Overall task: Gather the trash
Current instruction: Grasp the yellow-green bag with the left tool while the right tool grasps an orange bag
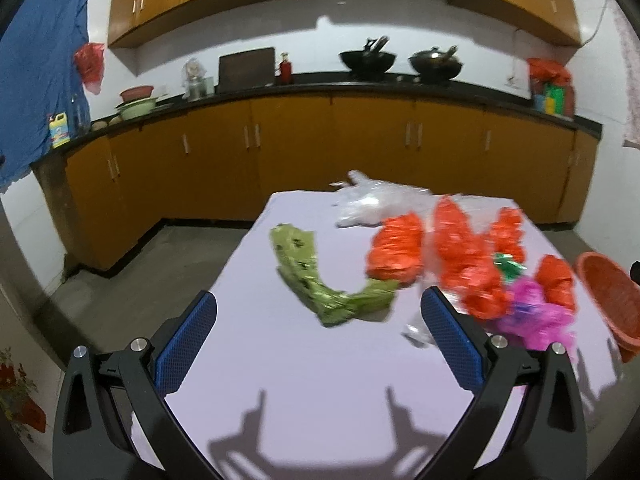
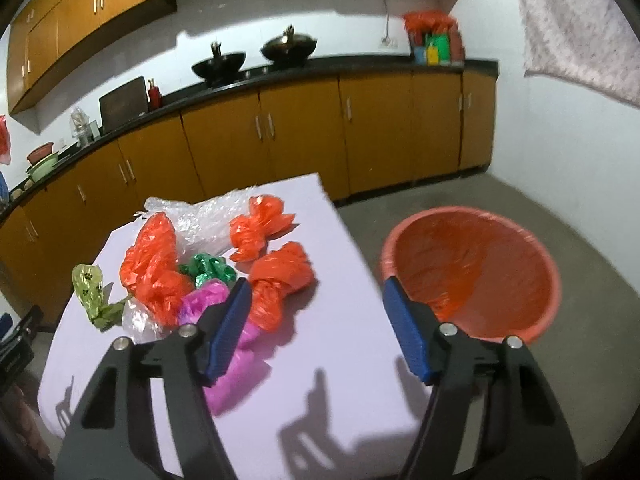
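On the pale lilac rectangular worktop (image 1: 304, 380) I see a loose heap of crumpled plastic bags, and I use this heap as my landmark. Its core is a large crumpled orange plastic bag (image 2: 154, 268), with a crumpled clear plastic bag (image 2: 208, 220) behind it on the cabinet side. A small shiny green wrapper (image 2: 210, 270) sits in the middle of the heap, touching the orange bag, and a magenta plastic bag (image 2: 208, 300) lies on its near side. Two further knotted orange plastic bags (image 2: 260, 226) (image 2: 280, 276) lie on the side of the heap toward the bin. A long yellow-green printed plastic bag (image 1: 316, 276) lies on the opposite edge of the heap, curved, its near end just beside the clear plastic. The round red plastic bin (image 2: 472, 276) stands on the grey floor beyond the worktop edge, well apart from the heap; it appears lined with orange plastic. My left tool (image 1: 318, 308) is open above the worktop, jaws wide, nothing between the blue pads; the yellow-green bag shows beyond the gap. My right tool (image 2: 316, 296) is also open and holds nothing; its left pad overlaps the magenta bag in view, and I cannot tell whether it touches it.
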Demonstrator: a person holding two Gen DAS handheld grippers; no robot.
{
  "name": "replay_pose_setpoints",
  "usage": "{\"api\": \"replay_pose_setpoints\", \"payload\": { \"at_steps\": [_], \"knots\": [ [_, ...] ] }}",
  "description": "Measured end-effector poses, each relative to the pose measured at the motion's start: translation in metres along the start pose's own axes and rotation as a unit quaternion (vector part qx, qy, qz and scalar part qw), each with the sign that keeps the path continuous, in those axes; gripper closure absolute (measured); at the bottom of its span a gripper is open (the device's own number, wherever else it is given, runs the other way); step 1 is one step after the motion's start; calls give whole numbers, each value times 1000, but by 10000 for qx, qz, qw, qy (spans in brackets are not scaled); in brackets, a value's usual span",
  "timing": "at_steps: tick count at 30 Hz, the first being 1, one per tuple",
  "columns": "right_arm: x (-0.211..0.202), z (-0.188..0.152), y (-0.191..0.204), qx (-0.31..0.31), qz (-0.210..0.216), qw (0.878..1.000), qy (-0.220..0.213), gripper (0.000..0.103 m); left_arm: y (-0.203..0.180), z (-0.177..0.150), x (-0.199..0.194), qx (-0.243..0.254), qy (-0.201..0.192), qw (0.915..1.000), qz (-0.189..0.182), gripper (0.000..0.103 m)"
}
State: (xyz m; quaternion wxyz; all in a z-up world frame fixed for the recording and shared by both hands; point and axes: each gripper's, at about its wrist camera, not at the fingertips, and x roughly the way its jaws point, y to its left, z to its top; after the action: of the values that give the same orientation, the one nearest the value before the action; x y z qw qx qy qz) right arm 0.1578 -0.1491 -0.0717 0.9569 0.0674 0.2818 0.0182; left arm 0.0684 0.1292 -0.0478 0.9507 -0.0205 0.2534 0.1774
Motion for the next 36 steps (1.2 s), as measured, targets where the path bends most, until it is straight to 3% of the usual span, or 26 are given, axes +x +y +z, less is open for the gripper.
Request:
{"api": "replay_pose_setpoints", "payload": {
  "at_steps": [4, 12, 22, 24, 26, 32, 36],
  "knots": [
    [42, 8, 23, -156, 4, 9996, 232, 36, 14, 10, 31, -18, 133, 9997, 209, 2],
    [105, 13, 37, -236, -225, 9968, 727, 36, 15, 21, 83, 34, 563, 9982, 179, 2],
    [137, 2, 39, -321, -110, 9927, 1160, 36, 26, 6, 125, -203, 1398, 9899, 64, 18],
    [141, -2, 41, -335, -46, 9917, 1239, 45, 31, 0, 129, -339, 1573, 9869, -64, 22],
    [144, -7, 42, -350, 38, 9898, 1380, 61, 33, -4, 135, -422, 1698, 9845, -154, 30],
    [141, -10, 40, -300, 99, 9905, 1339, 67, 34, -8, 140, -565, 1845, 9802, -443, 65],
    [129, -3, 38, -223, 148, 9931, 1143, 68, 33, -3, 135, -562, 1728, 9820, -513, 81]
  ]
}}
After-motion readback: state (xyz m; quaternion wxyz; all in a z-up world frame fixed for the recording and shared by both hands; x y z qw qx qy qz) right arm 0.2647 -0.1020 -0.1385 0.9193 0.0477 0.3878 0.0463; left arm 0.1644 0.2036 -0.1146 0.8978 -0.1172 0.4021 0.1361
